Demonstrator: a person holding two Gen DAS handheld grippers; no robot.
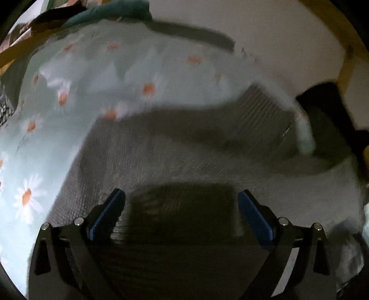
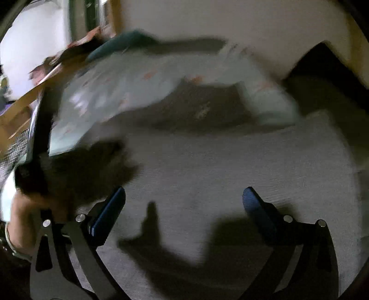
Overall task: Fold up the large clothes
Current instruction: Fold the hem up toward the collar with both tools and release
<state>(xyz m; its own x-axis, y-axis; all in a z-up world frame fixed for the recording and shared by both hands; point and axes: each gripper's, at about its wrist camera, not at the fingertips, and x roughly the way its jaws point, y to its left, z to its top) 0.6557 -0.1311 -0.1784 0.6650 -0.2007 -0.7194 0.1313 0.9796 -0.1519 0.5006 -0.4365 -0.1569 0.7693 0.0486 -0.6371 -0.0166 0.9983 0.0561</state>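
A large grey knitted garment [image 1: 184, 157] lies spread flat on a pale blue sheet printed with daisies [image 1: 92, 76]. Its ribbed part [image 1: 260, 110] lies at the far right, under a fold of the sheet. My left gripper [image 1: 181, 192] hangs just above the garment's near part, open, with nothing between its blue pads. The right wrist view shows the same grey garment [image 2: 230, 166] filling the middle. My right gripper [image 2: 184, 189] stands open over it, holding nothing. At the left edge a person's hand [image 2: 20, 207] holds a dark blurred tool over the garment's left side.
A teal cloth [image 1: 110, 11] lies bunched at the far end of the sheet. A wooden frame [image 1: 346, 69] runs along the right, with a dark gap [image 1: 322, 97] beside it. A white wall [image 2: 230, 20] stands behind. Checked fabric [image 2: 16, 150] shows at the left.
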